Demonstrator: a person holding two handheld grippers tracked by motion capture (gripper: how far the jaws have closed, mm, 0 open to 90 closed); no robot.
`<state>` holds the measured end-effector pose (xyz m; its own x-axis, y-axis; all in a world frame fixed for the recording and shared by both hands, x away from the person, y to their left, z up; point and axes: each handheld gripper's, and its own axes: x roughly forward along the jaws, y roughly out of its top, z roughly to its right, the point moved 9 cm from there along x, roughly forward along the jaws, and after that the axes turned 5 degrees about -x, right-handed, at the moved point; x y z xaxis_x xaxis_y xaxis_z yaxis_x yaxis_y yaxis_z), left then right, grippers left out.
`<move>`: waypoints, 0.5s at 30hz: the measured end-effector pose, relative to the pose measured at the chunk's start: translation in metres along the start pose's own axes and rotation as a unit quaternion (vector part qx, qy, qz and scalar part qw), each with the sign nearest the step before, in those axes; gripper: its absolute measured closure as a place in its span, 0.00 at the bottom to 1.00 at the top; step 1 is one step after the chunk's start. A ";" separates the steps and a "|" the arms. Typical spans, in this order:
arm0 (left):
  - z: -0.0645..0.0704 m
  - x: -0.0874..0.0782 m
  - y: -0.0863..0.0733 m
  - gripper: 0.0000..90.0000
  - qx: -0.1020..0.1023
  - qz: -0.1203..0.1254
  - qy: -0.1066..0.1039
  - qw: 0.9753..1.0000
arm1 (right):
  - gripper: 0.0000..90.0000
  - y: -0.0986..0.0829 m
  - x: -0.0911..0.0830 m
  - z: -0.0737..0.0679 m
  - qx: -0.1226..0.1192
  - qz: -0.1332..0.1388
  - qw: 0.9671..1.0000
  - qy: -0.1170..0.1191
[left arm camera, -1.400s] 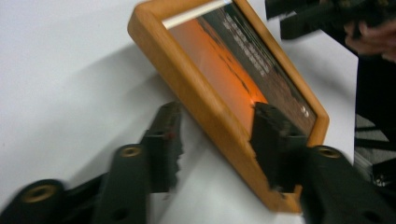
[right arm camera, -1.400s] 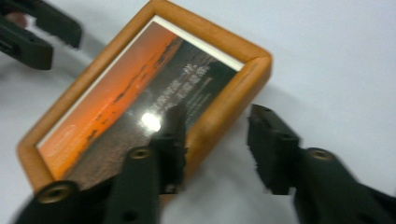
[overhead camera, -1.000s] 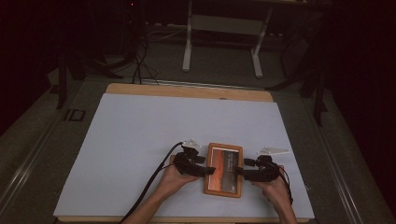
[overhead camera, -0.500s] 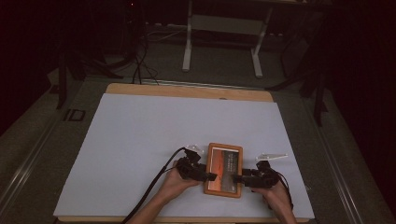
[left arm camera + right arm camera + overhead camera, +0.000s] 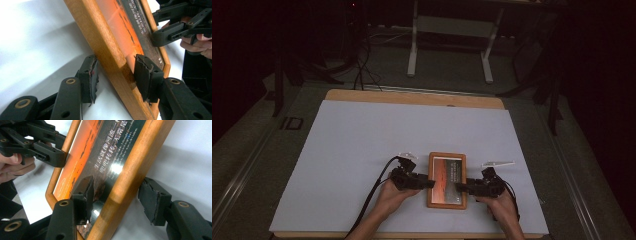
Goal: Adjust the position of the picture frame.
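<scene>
A wooden-framed picture [image 5: 447, 180] with an orange and black print lies flat on the white table near its front edge. My left gripper [image 5: 429, 184] reaches in from the left. In the left gripper view its jaws stand open astride the frame's wooden edge [image 5: 107, 50], one jaw over the glass, the other outside the wood with a gap. My right gripper [image 5: 460, 187] comes from the right and is open the same way around the opposite edge [image 5: 130, 170]. Each gripper view shows the other gripper across the picture: the right gripper [image 5: 170, 32] and the left gripper [image 5: 47, 155].
The white table top [image 5: 387, 140] stretches wide behind and to the left of the picture, with a wooden strip [image 5: 412, 97] along its far edge. A black cable [image 5: 372, 195] trails from the left gripper. A metal stand [image 5: 452, 45] is on the dark floor beyond.
Both grippers have moved inward from the sides of the picture, so their jaws now straddle its left and right edges. The picture itself has hardly shifted.
</scene>
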<state>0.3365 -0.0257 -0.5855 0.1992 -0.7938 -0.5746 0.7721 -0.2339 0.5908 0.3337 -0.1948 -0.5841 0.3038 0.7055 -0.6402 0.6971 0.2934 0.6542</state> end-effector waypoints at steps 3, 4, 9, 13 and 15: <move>-0.004 -0.010 0.000 0.63 -0.008 0.011 0.004 1.000 | 0.56 0.005 0.004 -0.005 0.003 0.002 1.000 0.005; -0.006 -0.013 0.000 0.64 -0.008 0.013 0.006 1.000 | 0.56 0.007 0.006 -0.007 0.002 0.004 1.000 0.007; -0.016 -0.030 -0.003 0.65 -0.016 0.020 0.018 1.000 | 0.57 0.017 0.019 -0.018 -0.004 0.001 1.000 0.007; -0.026 -0.042 -0.005 0.65 -0.024 0.024 0.018 0.999 | 0.57 0.024 0.031 -0.028 -0.009 -0.005 1.000 0.006; -0.030 -0.046 -0.004 0.66 -0.028 0.025 0.019 0.999 | 0.57 0.027 0.036 -0.031 -0.010 -0.008 1.000 0.006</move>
<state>0.3423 0.0288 -0.5789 0.2606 -0.7820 -0.5661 0.7928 -0.1614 0.5878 0.3438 -0.1416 -0.5768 0.2853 0.7083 -0.6457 0.6883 0.3174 0.6523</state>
